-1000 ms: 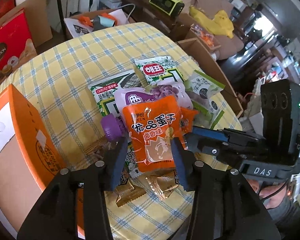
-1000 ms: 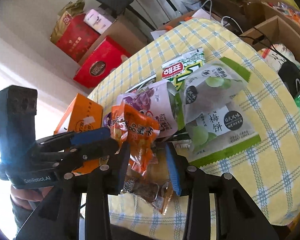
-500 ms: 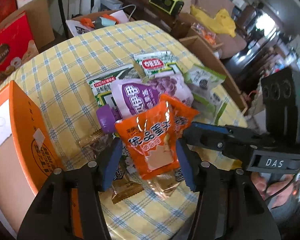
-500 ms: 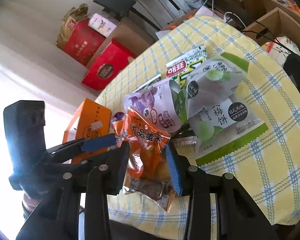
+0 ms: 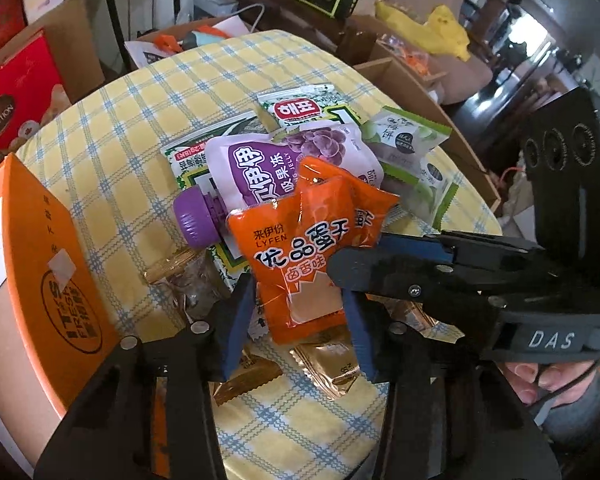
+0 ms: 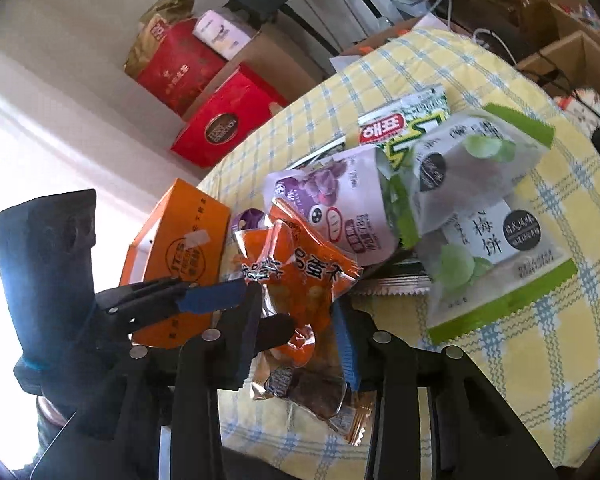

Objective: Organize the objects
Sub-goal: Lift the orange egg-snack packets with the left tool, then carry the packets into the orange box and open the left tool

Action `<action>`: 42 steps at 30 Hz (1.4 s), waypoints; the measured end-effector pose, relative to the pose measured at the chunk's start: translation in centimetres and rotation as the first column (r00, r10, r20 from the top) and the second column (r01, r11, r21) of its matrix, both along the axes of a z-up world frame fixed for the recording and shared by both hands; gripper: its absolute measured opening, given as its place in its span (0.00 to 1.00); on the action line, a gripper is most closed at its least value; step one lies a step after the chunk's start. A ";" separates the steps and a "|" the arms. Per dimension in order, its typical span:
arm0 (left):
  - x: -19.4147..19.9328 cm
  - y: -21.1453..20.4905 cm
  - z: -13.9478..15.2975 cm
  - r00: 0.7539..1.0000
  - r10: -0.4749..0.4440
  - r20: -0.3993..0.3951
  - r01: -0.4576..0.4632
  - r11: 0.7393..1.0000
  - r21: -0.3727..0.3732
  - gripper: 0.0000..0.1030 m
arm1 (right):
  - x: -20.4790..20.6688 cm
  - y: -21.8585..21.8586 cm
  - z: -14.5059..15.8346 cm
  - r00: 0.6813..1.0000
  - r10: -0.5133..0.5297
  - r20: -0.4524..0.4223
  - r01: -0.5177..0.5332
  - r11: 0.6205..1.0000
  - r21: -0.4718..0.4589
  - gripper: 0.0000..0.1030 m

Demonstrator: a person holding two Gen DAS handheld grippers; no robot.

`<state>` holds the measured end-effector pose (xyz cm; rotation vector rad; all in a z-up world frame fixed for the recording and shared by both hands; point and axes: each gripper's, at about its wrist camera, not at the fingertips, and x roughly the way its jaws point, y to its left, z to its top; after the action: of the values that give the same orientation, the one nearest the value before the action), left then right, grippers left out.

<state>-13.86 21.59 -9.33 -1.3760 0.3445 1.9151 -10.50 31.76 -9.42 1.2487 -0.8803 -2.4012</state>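
The left hand-held gripper (image 5: 300, 312) is clenched on the lower part of an orange snack packet (image 5: 304, 256), its two blue pads pressing the packet's sides; its jaws have just been closing on it. The packet stands lifted above the heap of snacks, its printed face toward the left wrist camera. The right hand-held gripper (image 6: 296, 332) reaches in from the right of that view, and its jaws have also just been closing with the same orange packet between them. In the right wrist view the packet fills the gap between its pads, and they seem to press on it, though the crumpled foil makes the contact hard to read.

Behind the packet lies a purple jelly pouch (image 5: 284, 164) with a purple screw cap (image 5: 194, 220), resting on green-and-white seaweed packs (image 5: 300, 110). To the right of these sit pale plum-cake bags with green edges (image 6: 496, 240), one lying over the other. Under the grippers, small gold-wrapped sweets (image 5: 332, 364) and a clear-wrapped dark snack (image 6: 312, 392) lie on the worktop (image 5: 112, 132), which wears a yellow cloth checked in blue. An orange carton (image 5: 40, 280) stands at the left edge of the worktop, near the heap but apart from it. Red gift boxes (image 6: 224, 120) sit beyond the worktop by the wall.
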 end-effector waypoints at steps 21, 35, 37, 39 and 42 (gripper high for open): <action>1.4 -3.5 5.6 0.996 0.075 -0.055 -0.067 0.988 0.136 0.39 | 1.3 -2.6 6.1 0.991 0.064 -0.121 -0.058 0.997 0.050 0.27; 3.0 -9.9 9.8 0.977 0.186 -0.107 -0.163 0.967 0.194 0.39 | 1.6 -8.0 10.3 0.966 0.181 -0.186 -0.166 0.982 0.090 0.27; 3.4 -11.4 10.4 0.971 0.210 -0.118 -0.184 0.962 0.201 0.39 | 1.4 -9.1 10.7 0.961 0.201 -0.191 -0.186 0.978 0.093 0.27; 3.6 -12.6 10.7 0.965 0.229 -0.126 -0.201 0.958 0.204 0.39 | 1.2 -10.3 11.0 0.955 0.224 -0.195 -0.210 0.973 0.093 0.27; 3.7 -14.7 11.2 0.956 0.264 -0.128 -0.234 0.949 0.209 0.39 | 0.7 -12.2 11.4 0.945 0.261 -0.199 -0.247 0.965 0.092 0.27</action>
<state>-10.18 6.87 1.83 -1.1913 0.0557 2.2069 -9.78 19.54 1.98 1.0347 -0.5458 -2.3149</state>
